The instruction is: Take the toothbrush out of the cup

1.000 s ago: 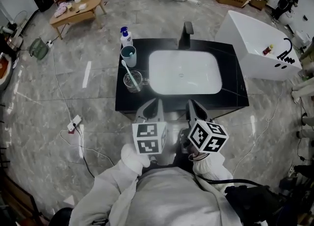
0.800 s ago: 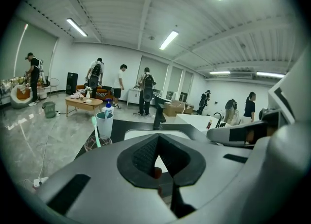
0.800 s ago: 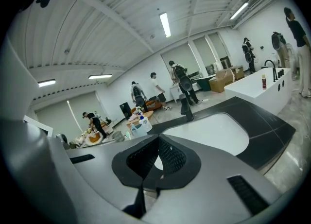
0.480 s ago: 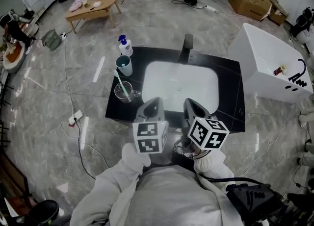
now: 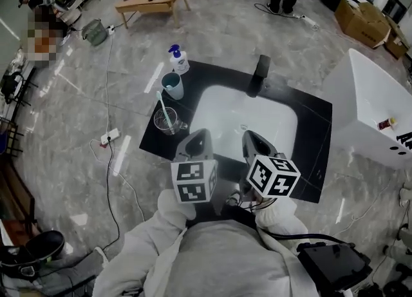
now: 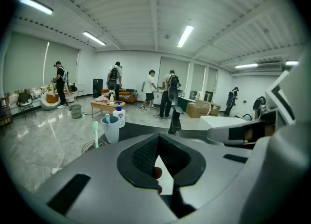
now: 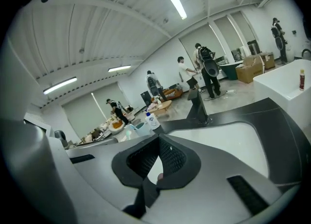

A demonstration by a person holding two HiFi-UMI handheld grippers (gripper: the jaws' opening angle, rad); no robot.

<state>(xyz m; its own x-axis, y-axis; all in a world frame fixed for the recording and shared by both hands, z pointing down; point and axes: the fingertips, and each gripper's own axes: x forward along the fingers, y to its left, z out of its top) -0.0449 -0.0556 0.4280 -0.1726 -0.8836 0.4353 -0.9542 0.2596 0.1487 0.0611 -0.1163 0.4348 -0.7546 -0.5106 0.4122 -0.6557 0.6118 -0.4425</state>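
A pale green toothbrush (image 5: 163,107) stands head up in a clear glass cup (image 5: 166,122) on the left end of the black counter (image 5: 314,136). The left gripper view has the toothbrush (image 6: 95,133) and its glass (image 6: 90,146) at lower left, well ahead of the jaws. My left gripper (image 5: 200,134) is shut and empty over the counter's near edge, to the right of the glass. My right gripper (image 5: 250,136) is beside it, also shut and empty, facing the white sink (image 5: 270,119). Both jaw tips (image 6: 157,136) (image 7: 158,138) meet with nothing between them.
A teal cup (image 5: 172,86) and a white soap bottle (image 5: 179,60) stand behind the glass. A black faucet (image 5: 261,73) rises at the sink's far side. A white bathtub (image 5: 373,112) is at right. Cables and a power strip (image 5: 108,138) lie on the floor at left. Several people stand far off.
The counter has shifted and now lies slanted in the head view as the person turned. Both grippers moved sideways together along its near edge. Their jaws stayed shut.
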